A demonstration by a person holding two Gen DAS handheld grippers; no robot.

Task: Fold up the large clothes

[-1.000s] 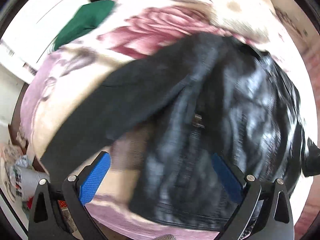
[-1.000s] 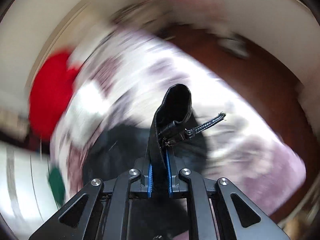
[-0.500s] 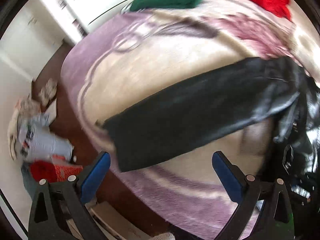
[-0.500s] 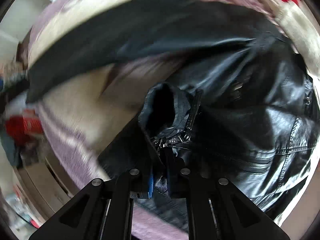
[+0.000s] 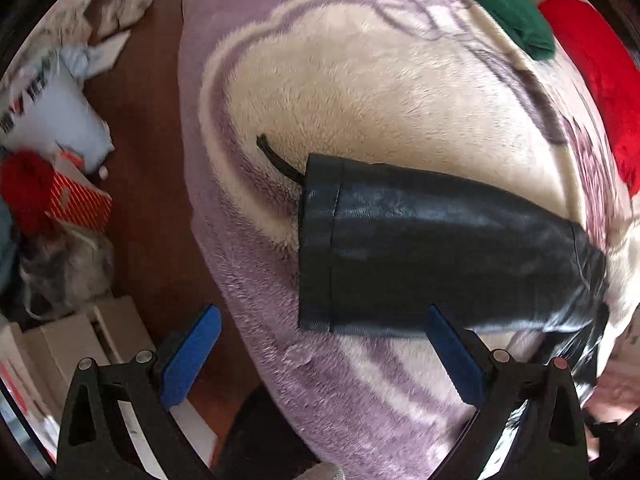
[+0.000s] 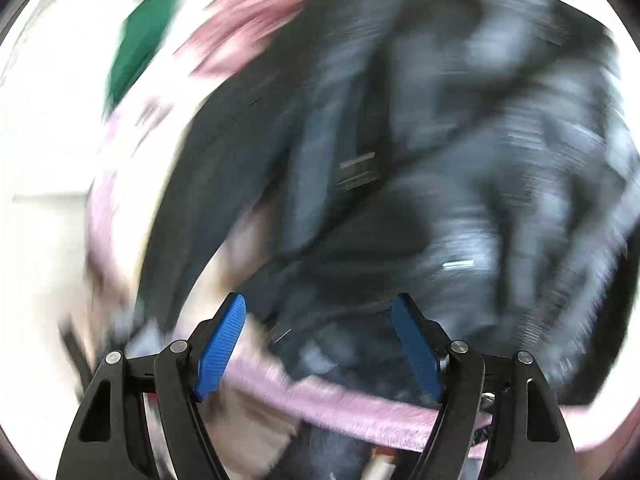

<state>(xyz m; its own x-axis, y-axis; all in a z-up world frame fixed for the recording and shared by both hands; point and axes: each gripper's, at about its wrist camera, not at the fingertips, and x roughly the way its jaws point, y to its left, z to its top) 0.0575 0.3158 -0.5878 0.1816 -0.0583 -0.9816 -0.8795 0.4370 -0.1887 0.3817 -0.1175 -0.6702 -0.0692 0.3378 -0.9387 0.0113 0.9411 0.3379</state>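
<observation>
Now black leather jacket sleeve (image 5: pixel 420 256) lies crosswise just beyond wide-open, empty left gripper (image 5: pixel 320 348); right gripper (image 6: pixel 320 344) just opened, empty.

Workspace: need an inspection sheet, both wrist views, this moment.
Surface: plush blanket, cream with purple pattern, covering a bed.
Job's things: black leather jacket spread on the blanket; one sleeve lies flat and stretched out, a zip pull poking past its cuff.
Clutter: green garment and red garment at the blanket's far edge.
Grippers: left gripper open above the sleeve, nothing between the pads; right gripper open over the jacket, its jaws have just been opening, nothing gripped; view blurred.
Cables: nothing seen.
Surroundings: brown floor beside the bed, littered with bags, boxes and papers.
</observation>
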